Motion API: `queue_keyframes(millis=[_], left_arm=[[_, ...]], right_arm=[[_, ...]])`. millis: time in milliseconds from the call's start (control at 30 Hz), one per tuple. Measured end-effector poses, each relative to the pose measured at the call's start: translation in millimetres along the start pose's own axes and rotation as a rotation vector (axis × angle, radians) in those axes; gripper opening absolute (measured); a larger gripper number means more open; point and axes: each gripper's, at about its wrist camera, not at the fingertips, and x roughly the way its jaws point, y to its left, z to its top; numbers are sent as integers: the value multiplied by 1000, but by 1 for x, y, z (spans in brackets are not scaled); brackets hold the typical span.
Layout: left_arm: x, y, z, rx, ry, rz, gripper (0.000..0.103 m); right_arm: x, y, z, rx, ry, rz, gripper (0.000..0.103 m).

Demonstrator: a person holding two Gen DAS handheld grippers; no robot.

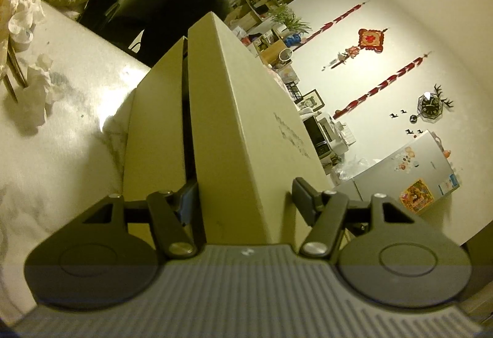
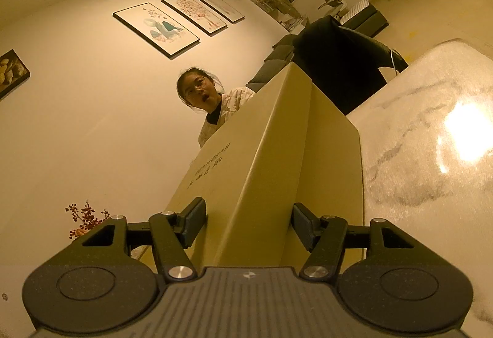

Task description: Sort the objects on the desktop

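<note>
A tan box (image 1: 246, 110) is gripped by the left claw (image 1: 245, 199) and right claw (image 2: 246, 225), one at each end. It is judged to be mid-carry above the marble surface (image 1: 71, 110). A level, matched set-down is called for next.

Both views are being tinted yellow by dim indoor lighting. Glare is being thrown off the marble tabletop (image 2: 431, 134) beside the right gripper (image 2: 248, 225); edges are being bent, perhaps slightly blurred.

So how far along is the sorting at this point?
Done: nothing visibly sorted. In hand: both tools, the left tool and right tool, clamp the beige box, tilted above the marble table. Left: setting the box down; crumpled tissues remain on the table.
</note>
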Motion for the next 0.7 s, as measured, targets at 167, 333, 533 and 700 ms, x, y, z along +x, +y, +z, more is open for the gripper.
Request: queue_keyframes(millis=[167, 333, 533, 700], left_arm=[[1, -2, 3, 13, 0, 6, 64], [2, -8, 0, 63, -4, 28, 66], [-4, -23, -4, 142, -16, 90, 81], [-12, -28, -3, 213, -58, 199, 88]], right_arm=[[3, 6, 0, -38, 0, -32, 66], [4, 9, -2, -85, -21, -76, 62], [8, 10, -5, -115, -22, -109, 61], [6, 7, -5, -106, -38, -99, 61]])
